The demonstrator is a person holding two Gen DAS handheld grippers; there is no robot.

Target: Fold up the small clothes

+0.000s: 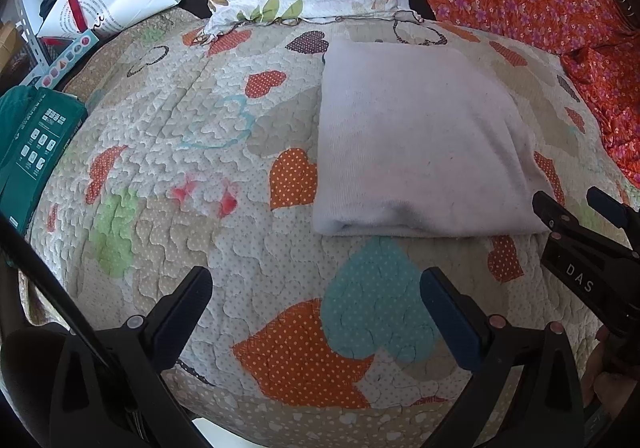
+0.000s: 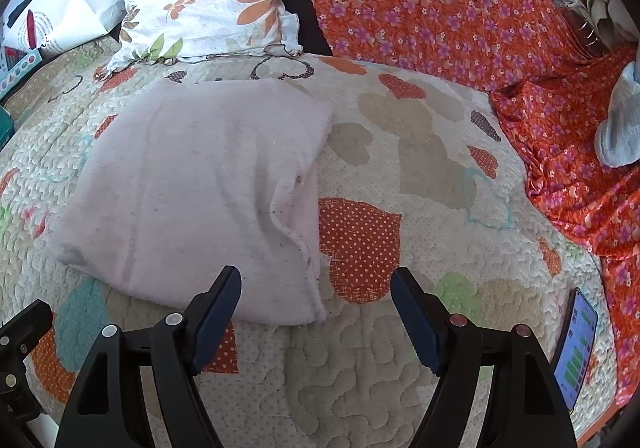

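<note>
Folded pale pink cloth (image 1: 424, 136) lay flat on a heart-patterned quilt (image 1: 192, 152) covering a bed, a little beyond both grippers. Left gripper (image 1: 316, 312) hovered over bare quilt, fingers (image 1: 188, 304) spread wide and holding nothing, cloth ahead and to its right. Right gripper (image 2: 316, 308) also hovered with fingers (image 2: 216, 304) wide apart and empty, left one over the cloth's near edge, whether touching could not be told. Behind the cloth sat a floral pillow (image 2: 208, 0), with an orange flowered sheet (image 2: 440, 0) to the right. Lit phone (image 2: 576, 348) rested at the quilt's right edge. Green box (image 1: 36, 140) at far left.
</note>
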